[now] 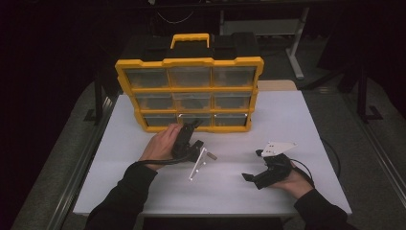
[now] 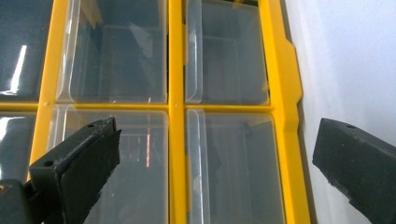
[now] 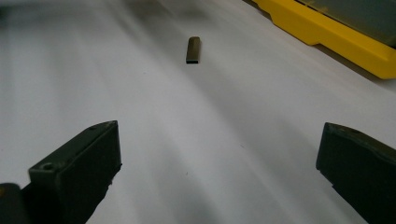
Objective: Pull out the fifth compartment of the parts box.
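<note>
A yellow organiser case (image 1: 189, 62) with a grid of clear drawers stands upright at the back of the white table (image 1: 297, 120). My left gripper (image 1: 193, 126) is held up close against the bottom row, near the middle drawer (image 1: 194, 119). In the left gripper view its jaws stand open (image 2: 215, 158) in front of a clear drawer (image 2: 229, 168) and the yellow frame (image 2: 175, 107), gripping nothing. A small dark bar (image 1: 211, 156) lies on the table between the hands. My right gripper (image 1: 249, 177) rests low at the front right, open (image 3: 217, 158) and facing the bar (image 3: 193, 50).
The case has a yellow carry handle (image 1: 190, 38) on top. Its lower yellow edge (image 3: 327, 32) shows in the right gripper view. Cables trail from both grippers. Dark floor and metal table legs (image 1: 297, 48) surround the table.
</note>
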The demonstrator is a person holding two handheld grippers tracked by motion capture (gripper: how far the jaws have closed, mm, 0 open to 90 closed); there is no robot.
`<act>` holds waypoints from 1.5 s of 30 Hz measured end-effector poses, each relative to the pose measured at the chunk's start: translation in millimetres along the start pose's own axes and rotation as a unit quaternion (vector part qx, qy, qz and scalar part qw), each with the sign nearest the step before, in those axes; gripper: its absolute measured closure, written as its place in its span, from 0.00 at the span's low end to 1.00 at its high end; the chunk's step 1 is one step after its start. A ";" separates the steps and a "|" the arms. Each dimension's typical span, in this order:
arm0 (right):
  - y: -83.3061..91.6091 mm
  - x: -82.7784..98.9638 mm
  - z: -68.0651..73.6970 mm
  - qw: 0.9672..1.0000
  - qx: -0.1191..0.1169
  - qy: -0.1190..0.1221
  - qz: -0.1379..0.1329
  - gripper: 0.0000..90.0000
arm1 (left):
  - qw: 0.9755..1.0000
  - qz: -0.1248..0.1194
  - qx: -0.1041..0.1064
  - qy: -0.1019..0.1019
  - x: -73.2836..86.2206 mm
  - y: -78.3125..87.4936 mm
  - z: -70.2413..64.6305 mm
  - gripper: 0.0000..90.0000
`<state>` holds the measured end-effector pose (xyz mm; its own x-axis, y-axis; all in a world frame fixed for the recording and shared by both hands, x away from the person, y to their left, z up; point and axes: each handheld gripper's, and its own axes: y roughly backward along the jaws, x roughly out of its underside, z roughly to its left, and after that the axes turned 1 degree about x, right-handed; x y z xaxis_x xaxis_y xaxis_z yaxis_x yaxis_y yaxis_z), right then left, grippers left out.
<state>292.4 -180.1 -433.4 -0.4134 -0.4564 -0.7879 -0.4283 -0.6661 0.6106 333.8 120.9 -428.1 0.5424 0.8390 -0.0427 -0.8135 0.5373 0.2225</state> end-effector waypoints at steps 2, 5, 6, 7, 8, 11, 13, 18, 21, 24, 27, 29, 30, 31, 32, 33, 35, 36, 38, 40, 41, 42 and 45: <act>0.0 0.0 0.1 1.000 0.000 0.000 0.000 0.00 | 1.000 0.002 -0.001 -0.002 1.3 0.5 1.0 0.00; 0.0 0.0 0.2 1.000 0.000 0.001 0.001 0.00 | 1.000 0.006 -0.003 -0.002 3.5 1.2 2.4 0.00; 0.1 0.0 0.2 1.000 0.000 0.001 0.001 0.00 | 1.000 0.006 -0.004 -0.001 4.3 1.3 2.9 0.00; 0.1 0.0 0.1 1.000 0.000 0.001 0.001 0.00 | 1.000 0.007 -0.005 0.001 5.0 1.7 3.2 0.00; 0.1 0.0 0.1 1.000 0.000 0.001 0.001 0.00 | 1.000 0.008 -0.006 0.001 5.8 1.9 3.8 0.00; 0.3 -0.1 0.2 1.000 0.000 0.001 0.001 0.00 | 1.000 0.010 -0.007 0.003 7.7 2.8 5.1 0.00; 0.3 0.0 0.3 1.000 0.000 0.001 0.002 0.00 | 1.000 0.010 -0.010 0.005 9.1 2.9 5.5 0.00; 0.3 0.0 0.3 1.000 0.000 0.001 0.001 0.00 | 1.000 0.015 -0.010 0.005 12.0 4.2 7.3 0.00; 0.3 0.1 0.3 1.000 0.000 0.001 0.001 0.00 | 1.000 0.015 -0.013 0.006 13.9 4.6 8.0 0.00; 0.2 0.1 0.3 1.000 0.000 0.001 0.001 0.00 | 1.000 0.018 -0.014 0.007 15.7 5.2 8.7 0.00; 0.2 0.1 0.4 1.000 0.000 0.001 0.001 0.00 | 1.000 0.018 -0.018 0.007 17.6 5.4 9.7 0.00; 0.2 0.1 0.3 1.000 0.000 0.001 0.001 0.00 | 1.000 0.018 -0.019 0.009 18.7 5.8 10.8 0.00; 0.2 0.1 0.4 1.000 0.000 0.001 0.001 0.00 | 1.000 0.018 -0.021 0.010 19.3 6.1 11.2 0.00; 0.1 0.1 0.4 1.000 0.000 0.002 0.001 0.00 | 1.000 0.019 -0.022 0.008 19.7 6.3 11.9 0.00; 0.1 0.1 0.5 1.000 0.000 0.002 0.001 0.00 | 1.000 0.020 -0.021 0.011 20.2 6.6 12.2 0.00; 0.1 0.1 0.4 1.000 0.000 0.002 0.002 0.00 | 1.000 0.018 -0.023 0.011 20.8 6.4 12.4 0.00; 0.2 0.0 0.4 1.000 0.000 0.002 0.001 0.00 | 0.999 0.023 -0.023 0.009 20.9 7.5 13.7 0.00; 0.3 0.0 0.4 1.000 0.000 0.002 0.001 0.00 | 0.999 0.022 -0.024 0.010 21.1 7.5 14.1 0.00; 0.1 0.0 0.5 1.000 0.000 0.002 0.001 0.00 | 0.999 0.020 -0.026 0.009 21.0 7.7 15.2 0.00; 0.0 0.1 0.6 1.000 0.000 0.002 0.002 0.00 | 0.999 0.018 -0.029 0.007 20.6 7.9 16.7 0.00; 0.1 0.0 0.5 1.000 0.000 0.002 0.002 0.00 | 0.999 0.019 -0.028 0.007 20.3 8.3 17.6 0.00; 0.1 0.0 0.5 1.000 -0.001 0.002 0.002 0.00 | 0.999 0.018 -0.030 0.006 20.2 8.1 18.4 0.00; -0.2 0.1 0.5 1.000 0.000 0.002 0.002 0.00 | 0.999 0.017 -0.032 0.006 19.5 8.2 21.0 0.00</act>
<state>292.0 -179.8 -433.5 -0.4123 -0.4610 -0.7858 -0.4260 -0.6648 0.6136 342.2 139.8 -406.6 0.5118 0.8577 -0.0479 -0.8436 0.5124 0.1605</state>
